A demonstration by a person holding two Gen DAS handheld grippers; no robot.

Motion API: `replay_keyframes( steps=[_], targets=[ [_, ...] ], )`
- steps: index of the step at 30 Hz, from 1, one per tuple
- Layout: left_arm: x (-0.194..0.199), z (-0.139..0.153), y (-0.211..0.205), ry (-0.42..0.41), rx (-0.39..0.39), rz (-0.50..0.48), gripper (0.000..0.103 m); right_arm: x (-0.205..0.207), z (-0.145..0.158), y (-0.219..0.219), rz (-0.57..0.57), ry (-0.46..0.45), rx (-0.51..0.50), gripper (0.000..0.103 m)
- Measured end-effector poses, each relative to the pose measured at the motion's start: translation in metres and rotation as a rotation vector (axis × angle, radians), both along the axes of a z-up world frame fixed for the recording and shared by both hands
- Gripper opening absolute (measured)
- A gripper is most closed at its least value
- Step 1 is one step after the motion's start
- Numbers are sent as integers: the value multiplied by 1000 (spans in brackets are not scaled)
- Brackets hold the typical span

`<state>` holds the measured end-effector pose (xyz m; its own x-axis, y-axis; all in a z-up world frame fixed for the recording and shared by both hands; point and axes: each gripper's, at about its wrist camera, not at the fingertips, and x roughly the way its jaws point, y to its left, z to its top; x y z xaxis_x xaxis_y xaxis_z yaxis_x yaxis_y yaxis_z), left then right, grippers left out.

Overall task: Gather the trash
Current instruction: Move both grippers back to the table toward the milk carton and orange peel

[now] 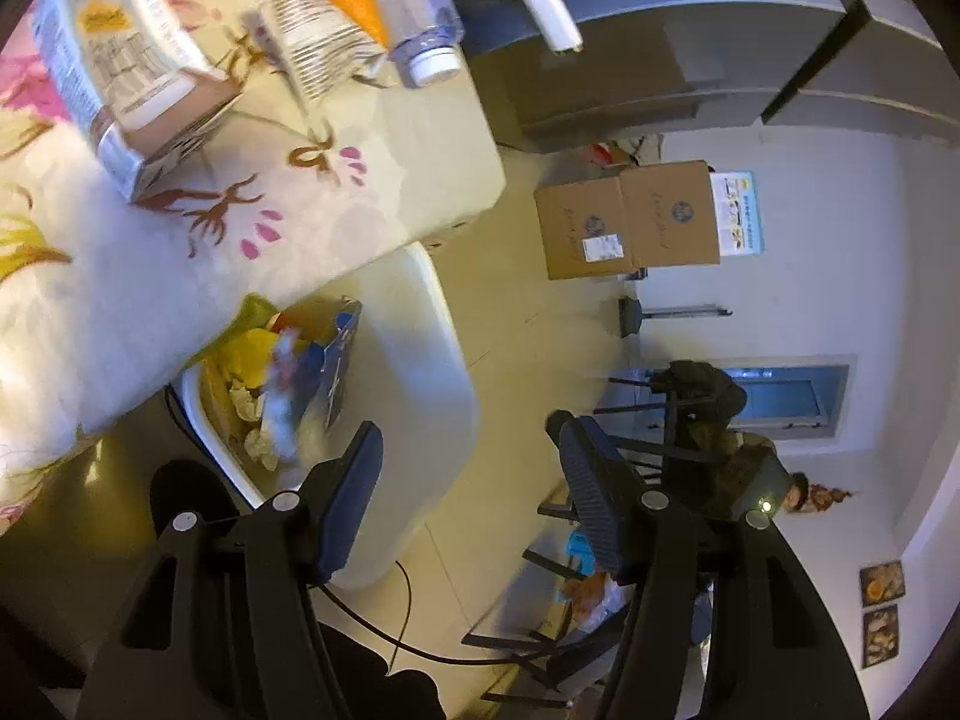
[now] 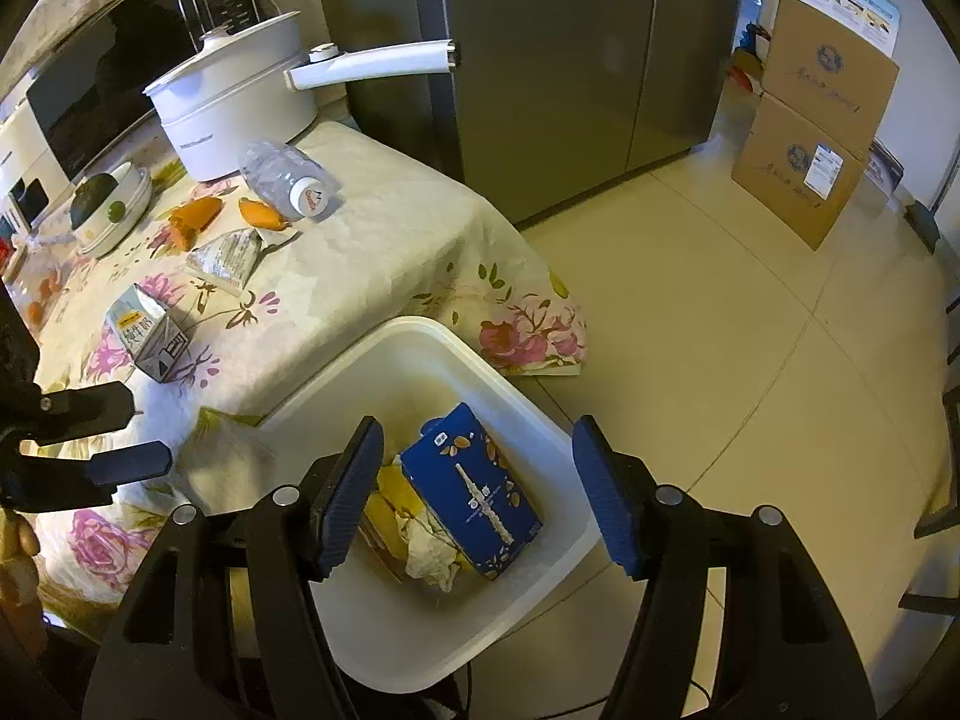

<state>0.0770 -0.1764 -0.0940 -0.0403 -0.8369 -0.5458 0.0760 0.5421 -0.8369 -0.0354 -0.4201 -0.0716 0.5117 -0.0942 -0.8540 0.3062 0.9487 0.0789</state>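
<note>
A white bin (image 2: pixel 528 414) stands on the floor by the table and holds a blue carton (image 2: pixel 474 489), crumpled paper and yellow scraps. My right gripper (image 2: pixel 480 492) is open and empty above the bin. My left gripper (image 1: pixel 468 492) is open and empty, tilted, beside the bin (image 1: pixel 414 360); it also shows at the left of the right wrist view (image 2: pixel 129 429). On the floral tablecloth lie a milk carton (image 2: pixel 147 339), a clear plastic bottle (image 2: pixel 288 177), a striped wrapper (image 2: pixel 225 258) and orange peels (image 2: pixel 195 216).
A white pot (image 2: pixel 234 96) and a microwave (image 2: pixel 120 60) stand at the back of the table. A bowl with fruit (image 2: pixel 111 207) sits at the left. A grey fridge (image 2: pixel 540 60) and stacked cardboard boxes (image 2: pixel 810 138) stand on the floor beyond.
</note>
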Motion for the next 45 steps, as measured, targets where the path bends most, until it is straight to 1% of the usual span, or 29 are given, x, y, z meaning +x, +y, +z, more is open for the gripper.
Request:
replay_keyframes(
  steps=[4,9,12,15,17,18,20,24,26,31,34,40,45],
  targets=[
    [-2,11,-9,-52,26,-21,61,0,0,-4,-14,-1,6,63],
    [-9,23,-11,-161,190,0,61,3,2,-3,-11,-8,7,64],
    [-11,25,-2,-199,257,30,61,8,4,1,-7,-16,16,66],
    [-9,27,11,-240,323,73,62,16,6,10,-4,-29,26,72],
    [-6,26,23,-253,362,109,62,22,8,16,-6,-44,34,81],
    [-3,25,30,-254,381,128,62,26,9,20,-7,-54,34,83],
    [2,20,45,-231,392,164,62,33,12,27,-6,-72,22,88],
    [10,9,68,-195,401,226,62,52,17,44,10,-92,-6,92],
    [13,6,77,-187,409,253,62,63,20,52,19,-96,-7,96],
    [17,-2,109,-153,411,332,62,92,23,79,58,-85,14,96],
    [20,-5,126,-139,410,370,62,109,25,103,98,-80,5,96],
    [20,-10,162,-128,403,431,62,142,19,155,260,-45,-41,96],
    [19,-13,186,-131,399,471,62,168,0,197,422,29,-56,96]
  ],
)
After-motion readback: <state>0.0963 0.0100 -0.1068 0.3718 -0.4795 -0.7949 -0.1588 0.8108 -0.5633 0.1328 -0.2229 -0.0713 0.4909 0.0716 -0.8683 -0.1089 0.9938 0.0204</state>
